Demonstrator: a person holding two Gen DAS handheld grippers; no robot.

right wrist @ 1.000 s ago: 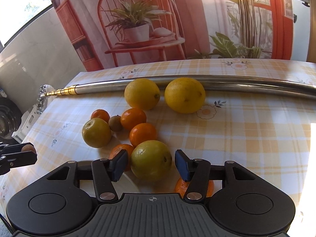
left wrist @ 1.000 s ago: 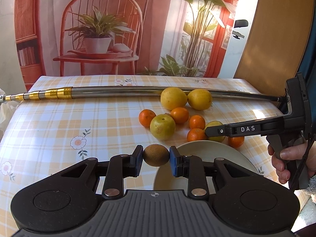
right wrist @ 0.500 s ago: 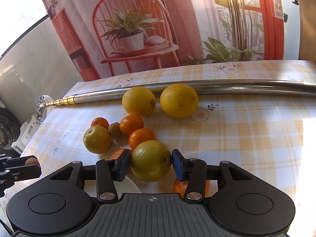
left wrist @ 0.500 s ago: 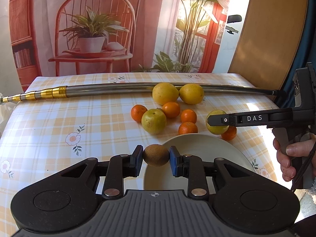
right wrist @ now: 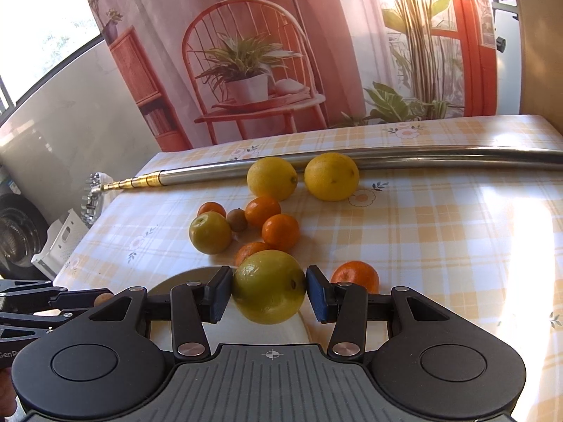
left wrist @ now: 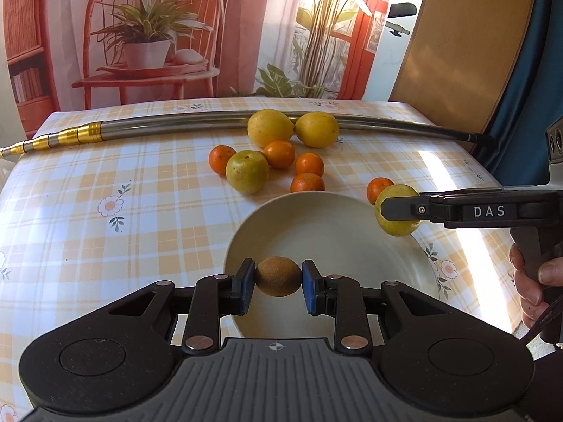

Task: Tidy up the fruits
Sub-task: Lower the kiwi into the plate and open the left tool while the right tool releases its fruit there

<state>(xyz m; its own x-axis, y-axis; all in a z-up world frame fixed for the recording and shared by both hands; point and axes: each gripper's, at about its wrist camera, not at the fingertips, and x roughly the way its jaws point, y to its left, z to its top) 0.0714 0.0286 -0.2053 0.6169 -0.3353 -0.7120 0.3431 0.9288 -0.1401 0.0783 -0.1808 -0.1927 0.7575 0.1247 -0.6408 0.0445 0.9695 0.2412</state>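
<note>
My left gripper (left wrist: 278, 277) is shut on a brown kiwi (left wrist: 278, 276), held over the cream plate (left wrist: 330, 232). My right gripper (right wrist: 269, 290) is shut on a yellow-green fruit (right wrist: 269, 286), lifted above the plate's right rim (right wrist: 183, 277); from the left wrist view that fruit (left wrist: 396, 227) hangs in the black fingers (left wrist: 404, 208) at the right. On the checked tablecloth lie two lemons (left wrist: 270, 128), another yellow-green fruit (left wrist: 247, 171), several small oranges (left wrist: 279, 154) and a second kiwi (right wrist: 236, 219).
A long steel pole with a gold end (left wrist: 169, 130) lies across the far side of the table behind the lemons. A person's hand (left wrist: 531, 281) grips the right tool's handle. A printed backdrop stands behind the table. A white crate (right wrist: 58, 242) sits off the table's left edge.
The right gripper closed on the yellow-green fruit and lifted it off the table toward the plate. The left gripper, still holding the kiwi, moved over the plate.
</note>
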